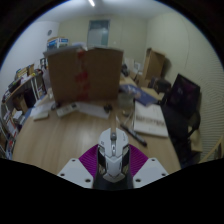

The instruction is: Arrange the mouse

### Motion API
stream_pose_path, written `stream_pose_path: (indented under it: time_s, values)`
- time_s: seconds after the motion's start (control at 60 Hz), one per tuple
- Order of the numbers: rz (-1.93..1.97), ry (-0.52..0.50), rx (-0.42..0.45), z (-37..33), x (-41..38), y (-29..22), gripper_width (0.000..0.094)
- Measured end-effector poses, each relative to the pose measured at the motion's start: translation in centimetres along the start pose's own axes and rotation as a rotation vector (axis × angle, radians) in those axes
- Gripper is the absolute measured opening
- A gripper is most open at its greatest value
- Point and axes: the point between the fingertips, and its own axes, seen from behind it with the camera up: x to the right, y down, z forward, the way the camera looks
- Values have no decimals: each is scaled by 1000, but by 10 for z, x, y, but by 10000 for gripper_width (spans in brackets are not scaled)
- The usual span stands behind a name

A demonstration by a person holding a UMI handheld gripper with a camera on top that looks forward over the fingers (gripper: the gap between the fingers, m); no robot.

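The gripper (113,172) has its fingers clenched on the white mouse (113,155), carrying it above the wooden table (60,140), well short of the cardboard box (84,72); next comes choosing a spot and lowering it

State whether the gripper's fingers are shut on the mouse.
Shut on it: the mouse sits between both fingers, pads against its sides.

White mouse (113,155) with dark centre strip, on a magenta mat patch. Gripper (113,178) fingers white. Table (60,138) light tan wood. Brown cardboard box (85,73) behind. Black chair (185,100). Walls pale off-white.
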Motion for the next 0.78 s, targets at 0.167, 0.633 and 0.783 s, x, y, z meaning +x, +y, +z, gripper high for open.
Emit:
stream_pose_path:
  time_s: [0.167, 0.633, 0.783]
  values:
    - [31, -81, -109, 35, -6, 77, 385]
    - [-18, -30, -167, -17, -22, 78, 836]
    - [54, 7, -138, -87, -54, 70, 854]
